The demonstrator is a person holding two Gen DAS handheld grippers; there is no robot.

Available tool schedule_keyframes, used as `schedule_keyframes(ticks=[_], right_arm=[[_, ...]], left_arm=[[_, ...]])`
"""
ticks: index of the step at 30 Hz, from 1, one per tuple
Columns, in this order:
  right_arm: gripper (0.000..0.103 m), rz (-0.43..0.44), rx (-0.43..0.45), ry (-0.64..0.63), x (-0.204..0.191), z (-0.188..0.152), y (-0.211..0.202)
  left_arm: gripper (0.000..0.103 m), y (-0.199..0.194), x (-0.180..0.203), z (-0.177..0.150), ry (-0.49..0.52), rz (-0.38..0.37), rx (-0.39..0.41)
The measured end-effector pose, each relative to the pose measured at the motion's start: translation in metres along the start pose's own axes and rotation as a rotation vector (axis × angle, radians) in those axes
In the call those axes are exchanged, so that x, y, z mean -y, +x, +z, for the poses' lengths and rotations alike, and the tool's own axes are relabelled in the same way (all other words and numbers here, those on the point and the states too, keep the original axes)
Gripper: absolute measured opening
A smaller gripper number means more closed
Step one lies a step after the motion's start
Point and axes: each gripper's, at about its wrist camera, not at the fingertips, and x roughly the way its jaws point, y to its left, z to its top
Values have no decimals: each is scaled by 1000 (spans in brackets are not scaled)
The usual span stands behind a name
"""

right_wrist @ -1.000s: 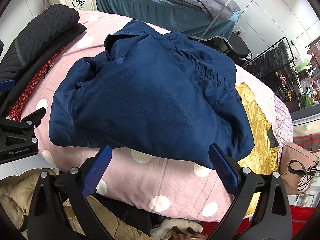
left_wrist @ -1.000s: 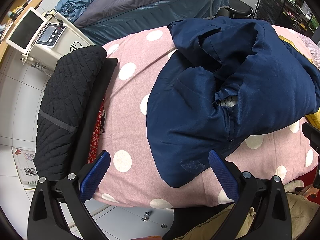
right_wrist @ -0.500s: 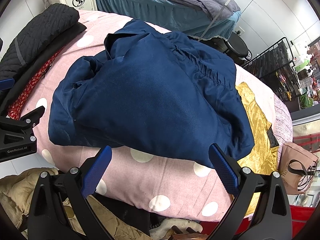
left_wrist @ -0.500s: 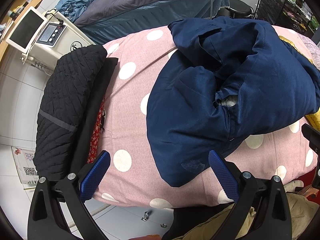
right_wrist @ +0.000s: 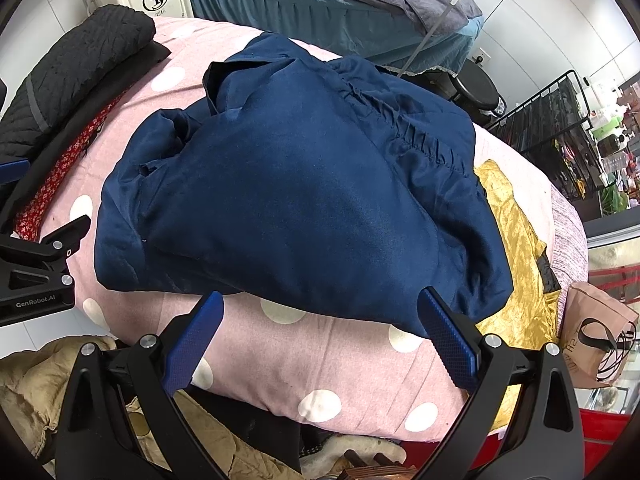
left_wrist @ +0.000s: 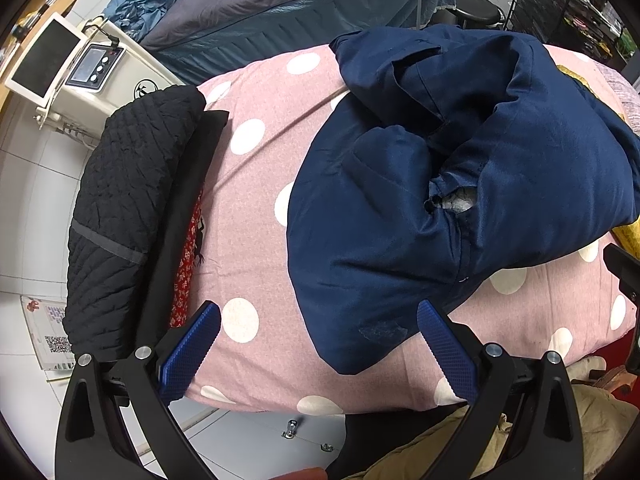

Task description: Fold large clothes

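Observation:
A dark navy padded jacket (left_wrist: 460,168) lies folded in a bundle on the pink polka-dot bed cover (left_wrist: 256,240). It also shows in the right wrist view (right_wrist: 304,200), filling the middle of the cover (right_wrist: 340,360). My left gripper (left_wrist: 318,344) is open and empty, above the cover's near edge, by the jacket's lower left corner. My right gripper (right_wrist: 320,332) is open and empty, just in front of the jacket's near edge. The left gripper's body (right_wrist: 36,272) shows at the left of the right wrist view.
A folded black quilted garment (left_wrist: 132,208) lies on a black and red floral cloth (left_wrist: 188,256) at the cover's left. A gold cloth (right_wrist: 516,240) lies right of the jacket. A white machine (left_wrist: 88,72), a grey bed (left_wrist: 300,12), black racks (right_wrist: 560,120) and a paper bag (right_wrist: 596,332) surround.

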Motion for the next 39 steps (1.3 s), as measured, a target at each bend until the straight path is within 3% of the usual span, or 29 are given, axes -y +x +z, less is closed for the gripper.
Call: schedule_keyframes(ticks=[8, 13, 18, 22, 24, 26, 30, 33, 36, 38, 39], right_arm=[[96, 8, -4, -3, 3, 8, 4], [96, 44, 72, 18, 28, 25, -10], [96, 46, 124, 74, 81, 76, -9], [96, 153, 106, 129, 117, 135, 22], [96, 205, 75, 129, 117, 164, 39], [96, 255, 57, 100, 100, 204, 57], [96, 291, 8, -141, 19, 265, 95], [96, 204, -68, -308, -38, 287, 145], [96, 130, -137, -350, -57, 286, 187], [82, 219, -141, -271, -37, 280, 193], [52, 274, -134, -229, -25, 276, 190]], left_arm=[[97, 12, 0, 6, -2, -42, -43], [97, 16, -24, 17, -75, -84, -32], [97, 32, -67, 45, -185, -165, -34], [97, 46, -84, 79, -213, -284, -45], [97, 54, -86, 96, -211, -286, -47], [97, 63, -86, 108, -209, -267, -52], [97, 90, -85, 125, -221, -272, -97], [97, 114, -81, 128, -211, -254, -142], [97, 133, -85, 126, -215, -244, -168], [97, 144, -88, 123, -230, -245, -190], [97, 147, -90, 121, -235, -248, -193]])
